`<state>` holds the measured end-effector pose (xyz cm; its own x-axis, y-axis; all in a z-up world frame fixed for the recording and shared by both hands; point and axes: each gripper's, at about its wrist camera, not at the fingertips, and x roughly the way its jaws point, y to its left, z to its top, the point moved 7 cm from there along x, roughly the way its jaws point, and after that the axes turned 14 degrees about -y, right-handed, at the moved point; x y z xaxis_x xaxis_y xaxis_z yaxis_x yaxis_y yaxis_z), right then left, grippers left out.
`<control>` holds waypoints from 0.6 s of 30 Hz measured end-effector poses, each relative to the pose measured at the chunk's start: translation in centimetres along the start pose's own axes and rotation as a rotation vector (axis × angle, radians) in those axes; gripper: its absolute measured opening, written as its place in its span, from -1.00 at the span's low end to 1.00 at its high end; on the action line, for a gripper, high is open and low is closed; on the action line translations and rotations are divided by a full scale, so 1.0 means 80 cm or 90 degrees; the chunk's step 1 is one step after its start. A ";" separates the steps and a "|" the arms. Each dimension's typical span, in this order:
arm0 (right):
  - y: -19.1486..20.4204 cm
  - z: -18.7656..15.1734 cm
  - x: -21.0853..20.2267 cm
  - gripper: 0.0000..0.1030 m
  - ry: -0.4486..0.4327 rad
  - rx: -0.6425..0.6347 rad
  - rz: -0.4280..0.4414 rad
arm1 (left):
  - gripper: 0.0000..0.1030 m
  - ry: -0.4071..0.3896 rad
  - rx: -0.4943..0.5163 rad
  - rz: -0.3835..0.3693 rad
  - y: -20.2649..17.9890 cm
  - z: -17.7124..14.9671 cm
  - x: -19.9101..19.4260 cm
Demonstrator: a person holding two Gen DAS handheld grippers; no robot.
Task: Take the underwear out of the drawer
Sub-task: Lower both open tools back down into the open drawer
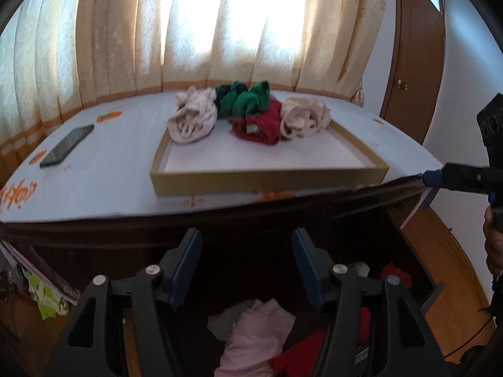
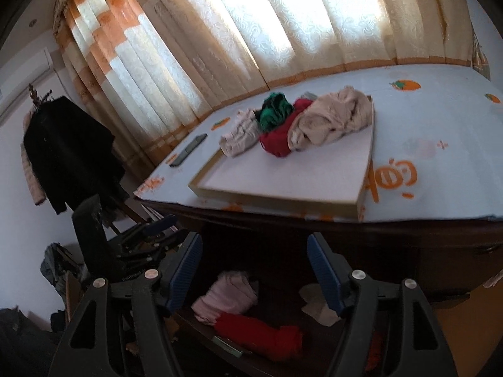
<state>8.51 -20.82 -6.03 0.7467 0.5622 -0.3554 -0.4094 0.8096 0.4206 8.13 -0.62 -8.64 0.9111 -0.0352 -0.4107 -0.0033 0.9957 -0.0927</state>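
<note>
With both my left gripper [image 1: 246, 270] and right gripper [image 2: 254, 273] empty and jaws partly open, I'd widen one fully and drop it straight onto the pink underwear [image 2: 224, 295] lying in the open drawer [image 2: 201, 330], pinching a thick fold.

A: You're in a bedroom at home, not a lab.
B: Evidence?
A: Patterned curtains [image 2: 195, 62] over a bright window, wooden door [image 1: 415, 62], dark coat [image 2: 69, 150] hanging on the wall.
B: More?
A: Dresser with printed cloth [image 1: 94, 157], phone [image 1: 67, 145] on it, open drawer [image 2: 239, 330] of underwear.
</note>
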 end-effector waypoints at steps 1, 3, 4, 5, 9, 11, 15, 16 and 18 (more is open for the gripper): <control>-0.003 -0.007 0.003 0.39 0.003 -0.001 -0.005 | 0.18 0.006 -0.003 0.004 0.002 -0.006 0.001; -0.008 -0.021 0.007 0.39 0.006 -0.003 -0.014 | 0.18 0.015 -0.009 0.008 0.006 -0.014 0.003; -0.011 -0.027 0.010 0.39 0.009 -0.003 -0.017 | 0.18 0.020 -0.014 0.009 0.008 -0.018 0.003; -0.013 -0.031 0.012 0.39 0.012 -0.003 -0.019 | 0.18 0.025 -0.017 0.010 0.010 -0.023 0.004; -0.025 -0.053 0.020 0.39 0.025 0.007 -0.033 | 0.18 0.050 -0.022 0.014 0.012 -0.040 0.010; -0.028 -0.062 0.023 0.39 0.032 -0.002 -0.044 | 0.18 0.066 -0.015 0.014 0.010 -0.049 0.014; -0.036 -0.081 0.026 0.39 0.043 -0.025 -0.063 | 0.19 0.091 0.005 0.008 0.000 -0.064 0.021; -0.039 -0.084 0.026 0.39 0.044 -0.027 -0.067 | 0.19 0.098 0.010 0.007 -0.002 -0.067 0.023; -0.043 -0.090 0.027 0.39 0.045 -0.035 -0.079 | 0.19 0.112 0.019 0.006 -0.005 -0.075 0.027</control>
<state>7.74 -21.16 -14.26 0.7551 0.4662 -0.4610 -0.3462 0.8806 0.3235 7.61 -1.63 -14.92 0.8250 -0.0371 -0.5640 0.0023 0.9981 -0.0623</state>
